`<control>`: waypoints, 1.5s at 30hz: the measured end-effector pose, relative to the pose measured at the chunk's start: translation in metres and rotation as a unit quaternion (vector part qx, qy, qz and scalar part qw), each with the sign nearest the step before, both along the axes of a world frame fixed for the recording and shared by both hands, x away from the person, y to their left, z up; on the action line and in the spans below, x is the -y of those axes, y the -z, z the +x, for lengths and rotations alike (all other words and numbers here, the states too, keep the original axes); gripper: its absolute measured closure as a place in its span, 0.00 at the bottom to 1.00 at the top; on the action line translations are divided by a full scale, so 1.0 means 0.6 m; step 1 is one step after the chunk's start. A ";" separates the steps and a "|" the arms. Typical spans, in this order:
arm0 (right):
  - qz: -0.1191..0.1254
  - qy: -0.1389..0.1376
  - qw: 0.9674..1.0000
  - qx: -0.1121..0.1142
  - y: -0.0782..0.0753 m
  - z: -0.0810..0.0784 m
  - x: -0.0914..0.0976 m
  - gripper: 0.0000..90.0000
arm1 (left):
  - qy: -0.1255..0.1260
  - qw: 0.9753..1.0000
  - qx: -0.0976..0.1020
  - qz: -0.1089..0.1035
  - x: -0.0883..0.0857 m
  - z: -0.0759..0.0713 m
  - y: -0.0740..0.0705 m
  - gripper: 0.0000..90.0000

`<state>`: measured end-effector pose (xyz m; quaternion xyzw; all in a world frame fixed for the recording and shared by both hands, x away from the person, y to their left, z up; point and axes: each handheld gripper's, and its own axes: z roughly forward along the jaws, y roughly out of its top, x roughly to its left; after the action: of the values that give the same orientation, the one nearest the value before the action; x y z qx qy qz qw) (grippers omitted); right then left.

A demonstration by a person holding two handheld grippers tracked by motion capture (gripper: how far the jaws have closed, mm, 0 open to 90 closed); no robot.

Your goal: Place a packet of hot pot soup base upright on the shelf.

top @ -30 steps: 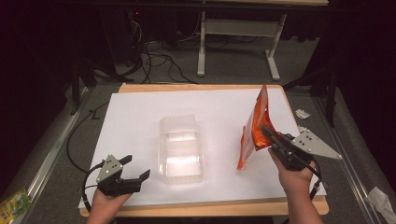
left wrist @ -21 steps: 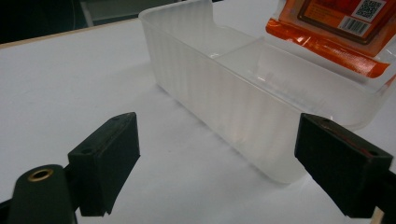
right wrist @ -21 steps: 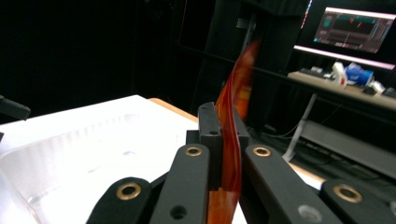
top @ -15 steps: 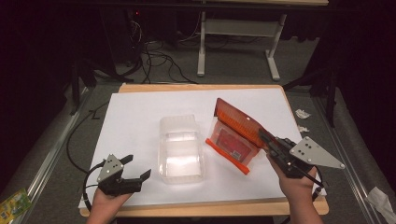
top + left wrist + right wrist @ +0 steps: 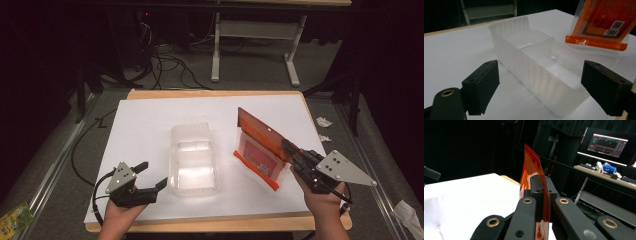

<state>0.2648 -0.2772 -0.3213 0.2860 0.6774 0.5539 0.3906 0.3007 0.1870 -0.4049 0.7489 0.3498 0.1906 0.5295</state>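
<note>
Left gripper (image 5: 152, 176): jaws wide apart, held low, forearm entering from below. Right gripper (image 5: 289, 148): jaws clamped together, angled up-left.

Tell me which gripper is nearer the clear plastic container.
Left. The left gripper sits open just beside the clear plastic container; the right gripper is farther off, shut on the orange packet.

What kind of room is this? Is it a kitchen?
Probably a lab or workshop, not a kitchen: a lit computer monitor on a desk, tangled black cables on the floor, and a white-covered wooden table.
</note>
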 end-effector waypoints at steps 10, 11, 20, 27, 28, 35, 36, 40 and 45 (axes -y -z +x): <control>0.012 -0.033 0.999 -0.009 0.005 -0.005 0.000 1.00 | 0.036 0.999 -0.004 -0.011 0.084 0.025 -0.044 0.18; 0.014 -0.037 0.999 -0.009 0.006 -0.005 0.000 1.00 | 0.041 0.999 -0.005 -0.011 0.094 0.028 -0.048 0.18; 0.010 -0.053 0.998 -0.021 0.016 -0.001 -0.013 1.00 | 0.073 0.997 -0.011 -0.012 0.184 0.074 -0.069 0.18; 0.015 -0.056 0.998 -0.025 0.020 0.002 -0.011 1.00 | 0.090 0.995 -0.016 -0.029 0.242 0.113 -0.086 0.19; 0.016 -0.057 0.998 -0.026 0.021 0.002 -0.011 1.00 | 0.093 0.995 -0.016 -0.030 0.250 0.117 -0.088 0.19; 0.016 -0.064 0.997 -0.030 0.027 0.006 -0.015 1.00 | 0.118 0.991 -0.034 -0.052 0.292 0.151 -0.087 0.22; 0.014 -0.065 0.997 -0.030 0.029 0.006 -0.015 1.00 | 0.123 0.990 -0.038 -0.058 0.293 0.154 -0.085 0.23; 0.022 -0.063 0.997 -0.036 0.033 0.009 -0.010 1.00 | 0.145 0.986 -0.035 -0.077 0.296 0.154 -0.079 0.37; 0.029 -0.063 0.997 -0.040 0.038 0.012 -0.004 1.00 | 0.138 0.987 -0.023 -0.081 0.298 0.142 -0.077 0.59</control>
<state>0.2719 -0.2748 -0.3441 0.2759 0.6926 0.5848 0.3197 0.3862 0.0079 -0.3589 0.7490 0.2694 0.0689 0.6014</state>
